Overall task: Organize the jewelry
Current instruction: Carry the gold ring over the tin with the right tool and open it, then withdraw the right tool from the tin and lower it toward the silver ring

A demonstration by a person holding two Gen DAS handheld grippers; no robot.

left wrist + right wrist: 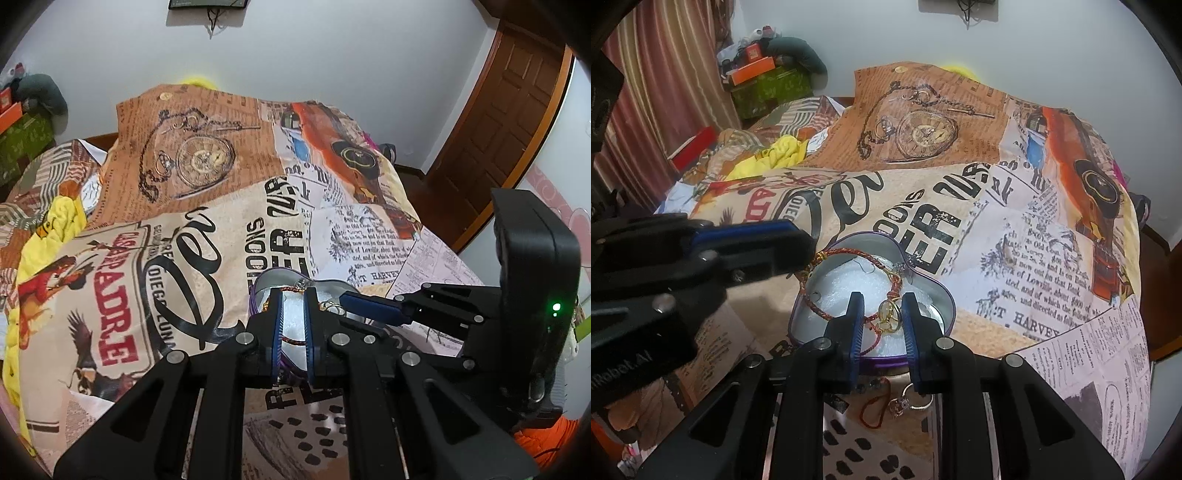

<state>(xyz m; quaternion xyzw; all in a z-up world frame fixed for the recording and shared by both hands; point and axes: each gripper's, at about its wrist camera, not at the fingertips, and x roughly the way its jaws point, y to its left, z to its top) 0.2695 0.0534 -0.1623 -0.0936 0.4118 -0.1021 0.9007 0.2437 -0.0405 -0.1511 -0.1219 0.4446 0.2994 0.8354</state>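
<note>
Seen from the left wrist, the left gripper [294,295] is nearly closed, nothing visibly pinched, over a heart-shaped metal tin [334,286] with white padding on the newsprint-patterned bed cover [207,236]. From the right wrist, the right gripper [882,299], jaws narrow, frames thin gold rings [888,314]; a braided red cord bracelet [846,254] drapes over the tin's rim. A silver ring [919,402] lies outside.

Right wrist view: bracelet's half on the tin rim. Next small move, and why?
Probably carry the left gripper slightly inward over the white padding, then open it. It seems to pinch the red braided bracelet right at the heart-shaped tin rim, so part of the loop lies across the edge rather than inside. The right gripper is shut over the gold rings.
</note>
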